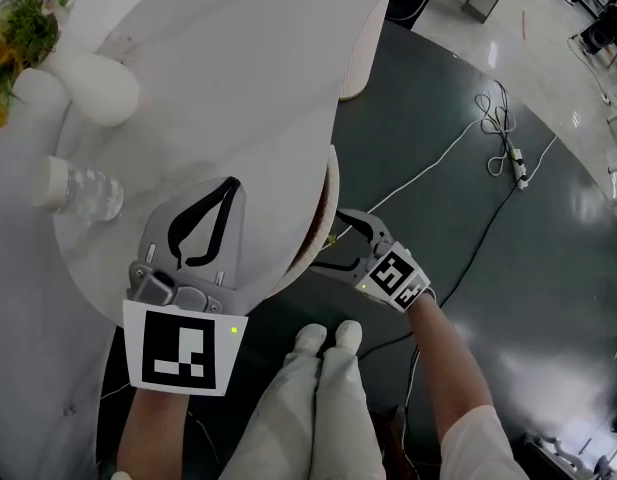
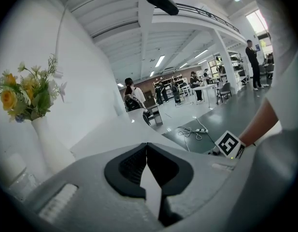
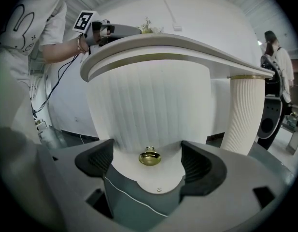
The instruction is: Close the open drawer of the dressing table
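Left gripper (image 1: pixel 232 182) hangs over the white table (image 1: pixel 238 88), its 2 jaws pressed together at the tips with nothing between them; its own view (image 2: pixel 147 148) shows the same. Right gripper (image 1: pixel 338 240) is down at the table's edge, facing the drawer (image 1: pixel 324 208), whose rounded front juts out past the tabletop. From the right gripper view (image 3: pixel 148 156), the jaws stand wide apart and the brass knob (image 3: pixel 149 157) sits in the gap, untouched on either side, with the ribbed white drawer (image 3: pixel 149 105) front filling the space behind it. Far end of the table: a vase (image 1: pixel 93 83) of flowers (image 1: pixel 18 28), and 1 bottle (image 1: pixel 78 190) lying near it.
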